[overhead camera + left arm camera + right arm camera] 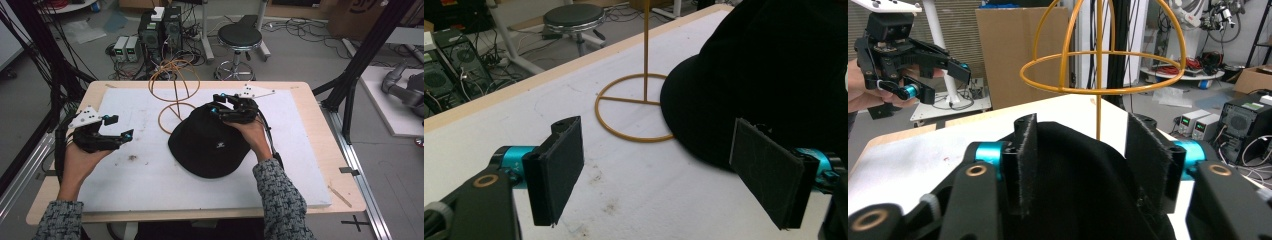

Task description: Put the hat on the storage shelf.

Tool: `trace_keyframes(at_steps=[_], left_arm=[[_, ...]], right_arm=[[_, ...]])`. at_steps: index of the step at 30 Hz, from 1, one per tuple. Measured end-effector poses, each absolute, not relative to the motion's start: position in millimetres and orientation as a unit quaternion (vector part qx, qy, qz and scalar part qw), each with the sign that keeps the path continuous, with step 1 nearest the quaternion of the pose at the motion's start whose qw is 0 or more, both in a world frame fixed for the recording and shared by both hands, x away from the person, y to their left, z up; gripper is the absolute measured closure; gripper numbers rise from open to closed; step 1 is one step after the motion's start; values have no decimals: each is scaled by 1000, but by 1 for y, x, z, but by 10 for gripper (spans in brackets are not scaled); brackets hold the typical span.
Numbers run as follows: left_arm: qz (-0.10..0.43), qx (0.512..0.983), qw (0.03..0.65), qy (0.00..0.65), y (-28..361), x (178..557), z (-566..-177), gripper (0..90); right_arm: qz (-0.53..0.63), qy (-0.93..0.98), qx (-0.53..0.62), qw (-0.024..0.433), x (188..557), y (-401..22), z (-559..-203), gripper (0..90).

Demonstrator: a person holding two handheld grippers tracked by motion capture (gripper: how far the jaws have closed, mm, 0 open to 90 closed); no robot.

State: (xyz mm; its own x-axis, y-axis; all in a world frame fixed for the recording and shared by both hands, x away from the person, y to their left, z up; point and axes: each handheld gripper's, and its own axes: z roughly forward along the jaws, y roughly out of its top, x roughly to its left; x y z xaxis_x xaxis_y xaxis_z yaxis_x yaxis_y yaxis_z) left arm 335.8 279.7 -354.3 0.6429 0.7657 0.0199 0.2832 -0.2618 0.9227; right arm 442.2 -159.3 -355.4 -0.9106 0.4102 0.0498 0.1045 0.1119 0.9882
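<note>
As right gripper (1078,165) straddles cap (210,142) (black), left gripper (117,127) agape

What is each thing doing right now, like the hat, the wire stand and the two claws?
Black cap: lying on the white mat, partly over the stand's base ring.
Wire hat stand: upright, bare, nothing on its dome.
Right claw: jaws on either side of the cap's fabric; whether the pads already press it is unclear.
Left claw: jaws wide open, holding nothing, beside the cap.
</note>
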Motion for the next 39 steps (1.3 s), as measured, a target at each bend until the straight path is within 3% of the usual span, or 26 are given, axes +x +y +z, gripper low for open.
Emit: trace_keyframes(at_steps=[23, 39], left_arm=[[240, 754, 499, 354, 282, 336, -357, 220], [241, 751, 499, 358, 284, 336, -357, 221]], right_arm=[[613, 760, 152, 152, 439, -158, -352, 814], [600, 767, 143, 181, 428, -175, -336, 865]])
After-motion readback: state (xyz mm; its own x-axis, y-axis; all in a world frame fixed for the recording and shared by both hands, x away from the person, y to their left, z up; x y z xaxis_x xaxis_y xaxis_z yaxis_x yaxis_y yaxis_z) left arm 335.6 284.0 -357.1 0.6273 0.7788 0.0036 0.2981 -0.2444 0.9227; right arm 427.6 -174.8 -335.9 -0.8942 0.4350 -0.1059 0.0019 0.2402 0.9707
